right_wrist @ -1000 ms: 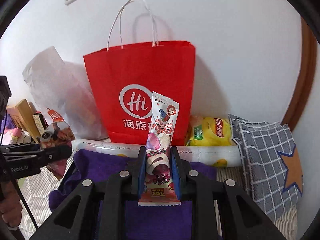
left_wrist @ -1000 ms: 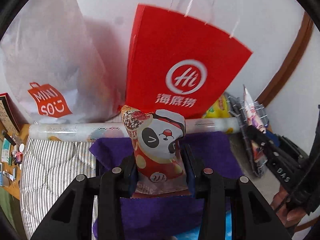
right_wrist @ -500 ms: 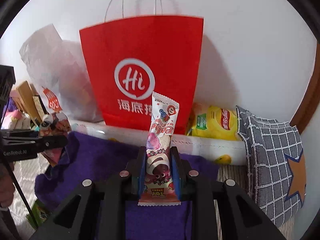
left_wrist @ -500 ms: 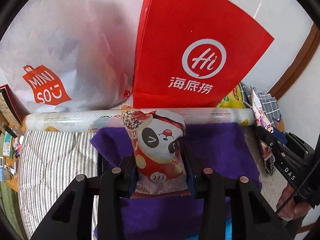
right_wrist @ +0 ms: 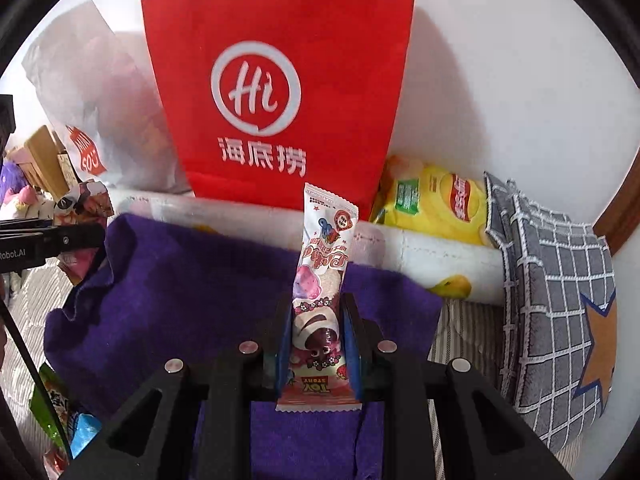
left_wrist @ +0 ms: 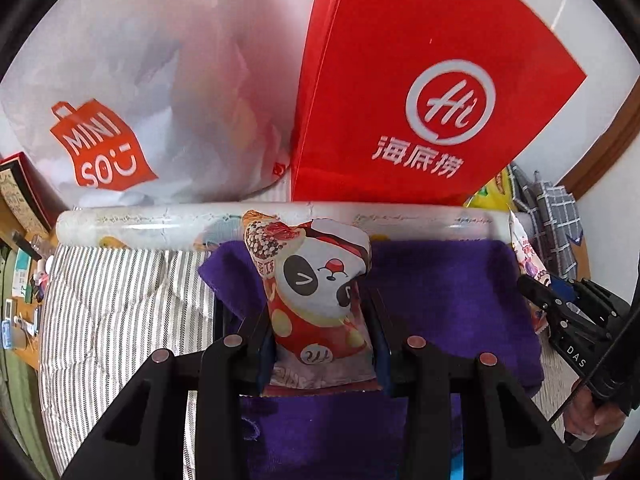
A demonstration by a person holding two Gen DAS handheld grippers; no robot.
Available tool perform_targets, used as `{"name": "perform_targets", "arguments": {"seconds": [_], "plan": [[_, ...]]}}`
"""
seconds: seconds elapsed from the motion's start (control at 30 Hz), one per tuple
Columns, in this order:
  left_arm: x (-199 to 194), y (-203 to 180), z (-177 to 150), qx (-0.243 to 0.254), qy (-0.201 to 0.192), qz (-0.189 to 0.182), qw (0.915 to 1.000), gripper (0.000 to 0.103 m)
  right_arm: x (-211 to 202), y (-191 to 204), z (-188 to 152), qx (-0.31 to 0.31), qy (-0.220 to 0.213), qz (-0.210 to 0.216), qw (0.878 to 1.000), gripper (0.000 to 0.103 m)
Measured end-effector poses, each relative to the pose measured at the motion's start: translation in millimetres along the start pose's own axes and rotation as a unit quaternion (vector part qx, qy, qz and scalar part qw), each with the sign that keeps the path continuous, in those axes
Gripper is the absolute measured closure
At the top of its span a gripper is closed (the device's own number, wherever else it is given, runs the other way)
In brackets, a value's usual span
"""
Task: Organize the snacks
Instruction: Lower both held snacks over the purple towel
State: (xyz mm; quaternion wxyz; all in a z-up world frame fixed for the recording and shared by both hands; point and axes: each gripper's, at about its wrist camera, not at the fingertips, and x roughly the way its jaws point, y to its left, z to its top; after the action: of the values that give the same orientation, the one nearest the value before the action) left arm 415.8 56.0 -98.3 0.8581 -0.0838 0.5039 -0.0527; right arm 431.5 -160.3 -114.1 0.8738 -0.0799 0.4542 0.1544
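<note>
My left gripper (left_wrist: 320, 312) is shut on a puffy panda snack bag (left_wrist: 316, 280), red and white, held upright over the purple cloth (left_wrist: 440, 280). My right gripper (right_wrist: 318, 320) is shut on a slim pink Toy Story snack packet (right_wrist: 324, 264), which stands up between the pads above the same purple cloth (right_wrist: 180, 288). In the left wrist view the right gripper (left_wrist: 560, 304) and its packet show at the right edge. In the right wrist view the left gripper (right_wrist: 48, 240) with the panda bag (right_wrist: 84, 204) shows at the left edge.
A red paper bag (right_wrist: 280, 80) and a white Miniso plastic bag (left_wrist: 140, 100) lean on the wall behind a clear-wrapped roll (left_wrist: 160, 224). A yellow chip bag (right_wrist: 436, 200) and a grey checked cushion (right_wrist: 556, 300) lie right. Green and blue packets (right_wrist: 60, 416) sit lower left. Striped bedding (left_wrist: 112, 312) lies left.
Both grippers have sunk toward the purple cloth and tipped downward, so the red bag and the roll now sit higher and larger in both views. Both snacks stay gripped.
</note>
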Motion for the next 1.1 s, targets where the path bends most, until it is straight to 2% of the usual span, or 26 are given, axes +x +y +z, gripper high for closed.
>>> {"name": "perform_targets", "arguments": {"seconds": [0.33,1.1], "plan": [[12.2,-0.6,-5.9,0.005,0.026,0.007,0.9996,0.064,12.8,11.7,-6.2,-0.028,0.037,0.011,0.999,0.081],[28.1,-3.2,-8.2,0.008,0.054,0.007,0.9985,0.064,26.0,23.1,-10.6,-0.036,0.061,0.008,0.997,0.079]]}}
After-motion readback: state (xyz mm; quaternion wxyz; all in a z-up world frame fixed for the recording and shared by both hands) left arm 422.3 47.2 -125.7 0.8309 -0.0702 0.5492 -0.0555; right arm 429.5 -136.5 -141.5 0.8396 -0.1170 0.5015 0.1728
